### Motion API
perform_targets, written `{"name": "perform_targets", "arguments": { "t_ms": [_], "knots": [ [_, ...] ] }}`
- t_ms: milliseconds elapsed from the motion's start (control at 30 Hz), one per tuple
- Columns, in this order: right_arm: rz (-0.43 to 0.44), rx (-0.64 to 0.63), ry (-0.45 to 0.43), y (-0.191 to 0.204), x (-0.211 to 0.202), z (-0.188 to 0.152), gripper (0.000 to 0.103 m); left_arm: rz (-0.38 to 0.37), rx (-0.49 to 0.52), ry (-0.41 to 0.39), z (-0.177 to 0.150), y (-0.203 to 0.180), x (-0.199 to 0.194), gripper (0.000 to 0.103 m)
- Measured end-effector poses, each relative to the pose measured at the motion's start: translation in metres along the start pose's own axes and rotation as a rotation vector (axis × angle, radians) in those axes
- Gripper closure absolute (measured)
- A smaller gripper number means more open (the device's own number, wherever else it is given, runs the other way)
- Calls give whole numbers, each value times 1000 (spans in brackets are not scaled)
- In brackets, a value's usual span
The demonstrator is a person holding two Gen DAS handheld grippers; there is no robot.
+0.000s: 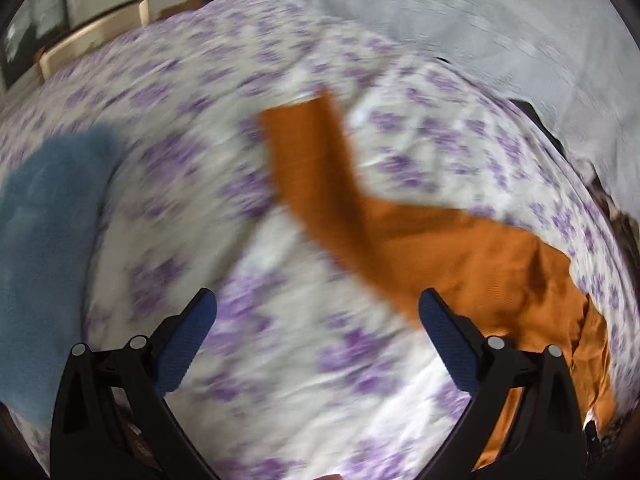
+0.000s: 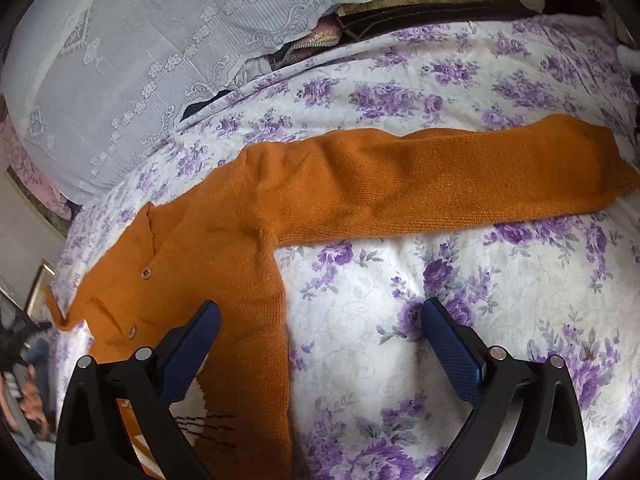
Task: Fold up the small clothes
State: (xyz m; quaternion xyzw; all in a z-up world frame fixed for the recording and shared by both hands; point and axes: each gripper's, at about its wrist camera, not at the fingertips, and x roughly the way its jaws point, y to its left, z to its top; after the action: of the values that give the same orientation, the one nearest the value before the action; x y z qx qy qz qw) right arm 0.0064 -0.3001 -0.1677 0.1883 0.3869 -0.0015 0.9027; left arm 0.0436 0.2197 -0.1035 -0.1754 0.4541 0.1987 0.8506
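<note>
orange cardigan [image 2: 248, 216] lies flat on the floral bedsheet [image 2: 500, 300], one sleeve stretched out toward 3 o'clock, body running down to 7 o'clock. its side hem edge sits between the fingers of the right gripper [image 2: 320, 320], bare sheet from 3 to 6 o'clock. right gripper spread wide, holding nothing, left finger over the knit. left gripper [image 1: 318, 308] also spread, empty, over bare sheet; view blurred. cardigan at its 3 o'clock, blue fleece [image 1: 44, 220] at 9 o'clock, lace cover [image 2: 140, 52] at 11 o'clock.
</note>
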Motion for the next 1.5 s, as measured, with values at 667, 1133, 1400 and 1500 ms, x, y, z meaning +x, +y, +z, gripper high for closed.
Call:
{"name": "perform_targets", "arguments": {
  "t_ms": [667,1133,1400,1500],
  "knots": [
    [9,14,-12,2,3,3,3,83,-139,-62,-36,71,-29,4],
    [92,203,-92,-31,-39,21,3,114,24,-25,-45,7,-1,4],
    [-15,417,-178,-117,-66,32,10,0,252,-108,-53,-90,-25,4],
    [-13,482,-155,-135,-52,31,22,6,311,-72,-72,-110,1,4]
  ]
}}
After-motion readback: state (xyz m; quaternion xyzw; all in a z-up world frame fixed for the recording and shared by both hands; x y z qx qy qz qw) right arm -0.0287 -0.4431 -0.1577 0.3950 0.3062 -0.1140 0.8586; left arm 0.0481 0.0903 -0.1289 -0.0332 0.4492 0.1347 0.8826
